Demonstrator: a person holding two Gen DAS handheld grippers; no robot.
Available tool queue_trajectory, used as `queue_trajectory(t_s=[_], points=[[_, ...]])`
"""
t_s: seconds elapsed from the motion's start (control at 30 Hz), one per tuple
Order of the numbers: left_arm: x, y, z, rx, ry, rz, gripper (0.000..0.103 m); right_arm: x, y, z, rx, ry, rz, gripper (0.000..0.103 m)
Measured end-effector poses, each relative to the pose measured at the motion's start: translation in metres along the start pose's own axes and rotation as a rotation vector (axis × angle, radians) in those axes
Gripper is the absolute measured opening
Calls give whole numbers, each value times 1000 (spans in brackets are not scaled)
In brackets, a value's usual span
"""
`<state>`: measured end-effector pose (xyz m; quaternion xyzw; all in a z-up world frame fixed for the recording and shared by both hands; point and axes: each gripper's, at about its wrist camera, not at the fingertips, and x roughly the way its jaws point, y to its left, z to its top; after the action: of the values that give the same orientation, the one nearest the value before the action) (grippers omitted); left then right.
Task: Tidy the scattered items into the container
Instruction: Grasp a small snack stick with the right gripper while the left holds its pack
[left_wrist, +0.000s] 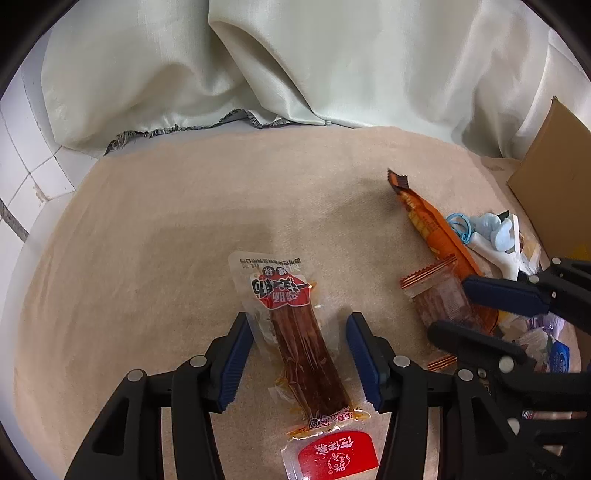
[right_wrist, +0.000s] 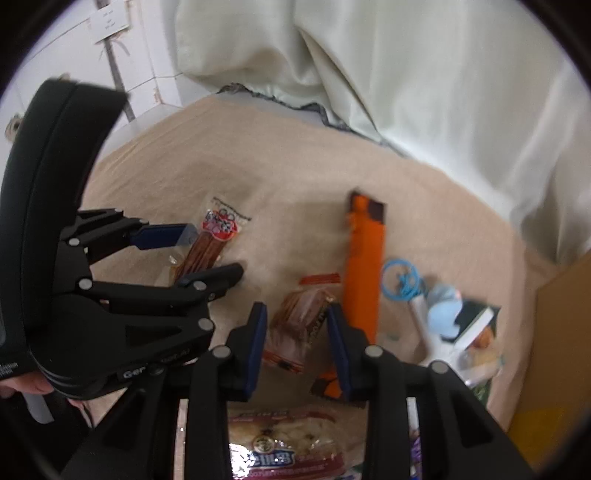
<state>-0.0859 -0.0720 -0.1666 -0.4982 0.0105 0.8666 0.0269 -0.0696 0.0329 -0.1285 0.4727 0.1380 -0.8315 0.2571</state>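
My left gripper (left_wrist: 301, 354) is open, its blue pads on either side of a clear packet of red-brown spicy strips (left_wrist: 295, 339) lying on the beige cloth (left_wrist: 166, 221). My right gripper (right_wrist: 297, 345) is open around a small clear packet of brown snack (right_wrist: 295, 325) with copper-striped ends; it also shows in the left wrist view (left_wrist: 439, 299). A long orange packet (right_wrist: 364, 280) lies just right of it. The cardboard box (right_wrist: 557, 332) stands at the far right.
A blue ring and pale blue plush keychain (right_wrist: 439, 306), a white plastic piece (right_wrist: 424, 332) and more wrapped snacks lie near the box. A bread packet (right_wrist: 280, 443) lies under my right gripper. A red-labelled packet (left_wrist: 336, 454) lies by my left gripper. A pale curtain (left_wrist: 295, 66) hangs behind.
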Motion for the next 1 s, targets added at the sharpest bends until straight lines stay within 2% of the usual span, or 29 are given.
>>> queue_trajectory(t_s=[0.07, 0.2, 0.37, 0.5, 0.63, 0.67, 0.73, 0.77, 0.93, 1.0], points=[[0, 2, 0, -9, -1, -5, 54, 7, -2, -1, 21, 27, -1, 39], [1, 4, 1, -15, 0, -12, 54, 10, -10, 0, 92, 24, 22, 39], [0, 10, 1, -42, 7, -4, 54, 11, -6, 1, 118, 45, 8, 40], [0, 16, 0, -31, 9, 2, 54, 17, 1, 2, 83, 56, -10, 45], [0, 17, 0, -32, 3, -5, 54, 20, 0, 1, 86, 39, 5, 45], [0, 15, -1, -21, 3, 0, 55, 21, -2, 2, 96, 36, 17, 36], [0, 12, -2, -8, -4, 12, 55, 20, -4, 2, 113, 24, 37, 30], [0, 12, -3, -5, -10, 15, 55, 18, -5, 3, 111, 15, 37, 24], [1, 13, -3, -7, -20, 8, 57, 5, -8, 5, 129, -25, 33, 17], [2, 12, -2, -1, -18, 14, 59, -3, -10, 6, 128, -42, 16, 17]])
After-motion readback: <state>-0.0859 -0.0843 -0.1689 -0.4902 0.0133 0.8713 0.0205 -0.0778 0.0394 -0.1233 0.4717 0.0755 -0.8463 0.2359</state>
